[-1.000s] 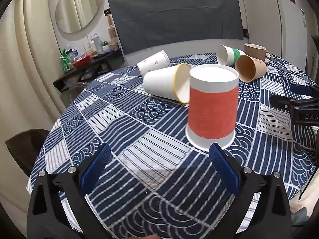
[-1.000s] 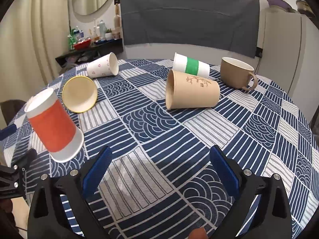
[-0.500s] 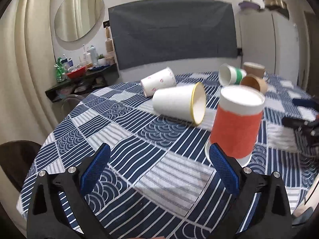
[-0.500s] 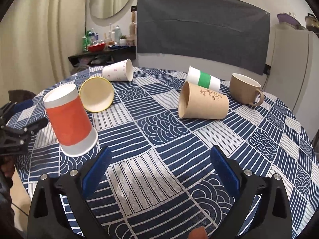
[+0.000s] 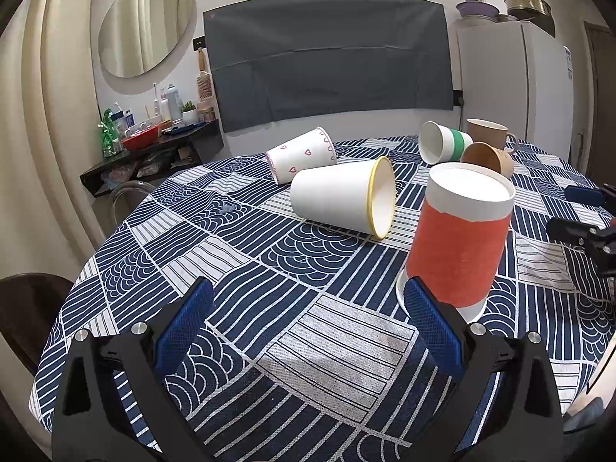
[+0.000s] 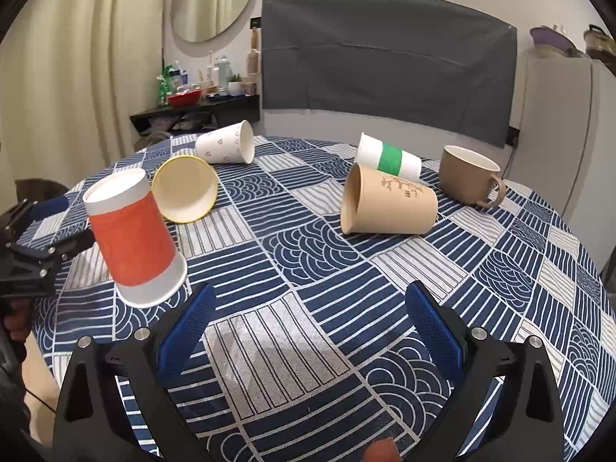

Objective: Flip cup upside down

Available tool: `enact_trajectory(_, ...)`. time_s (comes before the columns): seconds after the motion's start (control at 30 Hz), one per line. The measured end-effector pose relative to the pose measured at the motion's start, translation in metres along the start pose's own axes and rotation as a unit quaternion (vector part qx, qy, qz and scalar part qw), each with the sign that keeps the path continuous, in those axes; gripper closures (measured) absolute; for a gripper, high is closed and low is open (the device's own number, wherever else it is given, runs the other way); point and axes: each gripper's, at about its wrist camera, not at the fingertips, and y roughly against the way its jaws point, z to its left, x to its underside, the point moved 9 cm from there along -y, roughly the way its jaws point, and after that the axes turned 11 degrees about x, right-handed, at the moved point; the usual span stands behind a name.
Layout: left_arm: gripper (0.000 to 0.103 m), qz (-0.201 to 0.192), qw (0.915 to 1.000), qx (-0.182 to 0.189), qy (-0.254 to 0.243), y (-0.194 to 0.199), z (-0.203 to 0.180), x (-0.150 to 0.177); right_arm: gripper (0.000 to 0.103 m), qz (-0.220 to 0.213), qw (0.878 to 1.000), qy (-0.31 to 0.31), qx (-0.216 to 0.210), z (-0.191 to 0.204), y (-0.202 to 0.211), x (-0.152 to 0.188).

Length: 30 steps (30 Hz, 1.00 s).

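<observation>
The left gripper [image 5: 306, 310] hangs low over the near edge of the round table with the blue-and-white patterned cloth [image 5: 238, 269], its blue-padded fingers spread wide with nothing between them; the right finger's pad [image 5: 433, 331] hides part of the lower rim of the orange-banded white paper cup [image 5: 458, 242], so whether pad and cup touch cannot be told. The right gripper [image 6: 308, 317] is likewise spread wide and empty, aimed across the cloth, and in the left wrist view only its dark tips show at the frame's right edge. The orange-banded cup [image 6: 133, 236] stands mouth-down, base up, on the cloth beside the left gripper. Six vessels are visible in all: that cup; four cups lying on their sides, namely a yellow-rimmed white paper cup [image 6: 184, 188], a heart-printed white paper cup [image 6: 225, 148], a green-banded white paper cup [image 6: 389, 159] and a plain brown paper cup [image 6: 389, 206]; and one upright tan ceramic mug [image 6: 467, 175].
</observation>
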Motion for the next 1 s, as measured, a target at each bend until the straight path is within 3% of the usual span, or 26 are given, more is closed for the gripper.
enact_trajectory(1.0,0.006,0.02,0.9992,-0.019,-0.03,-0.004,-0.005,0.0014,0.008,0.013,1.0,-0.014,0.001,-0.0057,-0.0038,0.0024)
